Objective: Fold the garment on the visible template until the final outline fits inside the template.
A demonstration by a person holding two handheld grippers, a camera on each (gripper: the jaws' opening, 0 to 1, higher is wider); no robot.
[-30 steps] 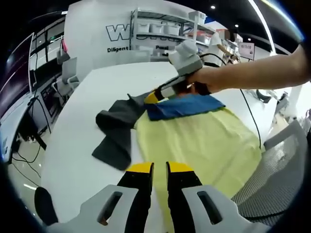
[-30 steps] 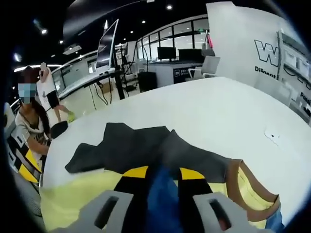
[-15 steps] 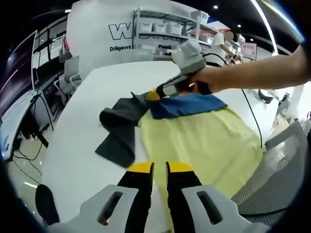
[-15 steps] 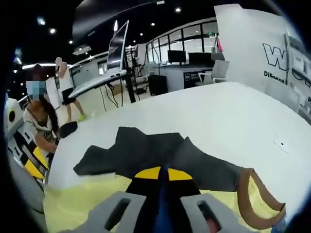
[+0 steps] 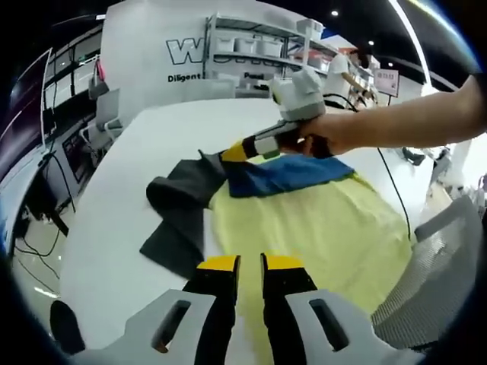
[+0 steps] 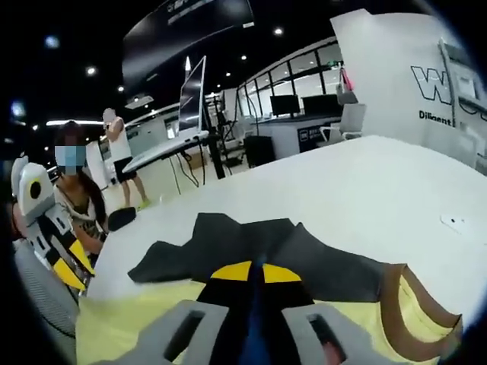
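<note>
A white table carries everything, and you stand at its near edge. Most of the near side is covered by the yellow template, a large flat sheet. Across its far edge lies the blue garment, partly folded into a narrow band. Beside it, off the template's far left corner, sits a dark grey cloth, crumpled and touching the yellow edge.

Your right gripper has its jaws closed on the blue garment's end, over the grey cloth. Your left gripper hovers above the template's near edge, jaws narrow with a slim gap, holding nothing.

The main risk, as it looks from here: that held end sits past the template's corner, so setting it down there leaves the outline overhanging. You may also snag the grey cloth and drag it along. With only one end pinched, the band could slump unevenly.
</note>
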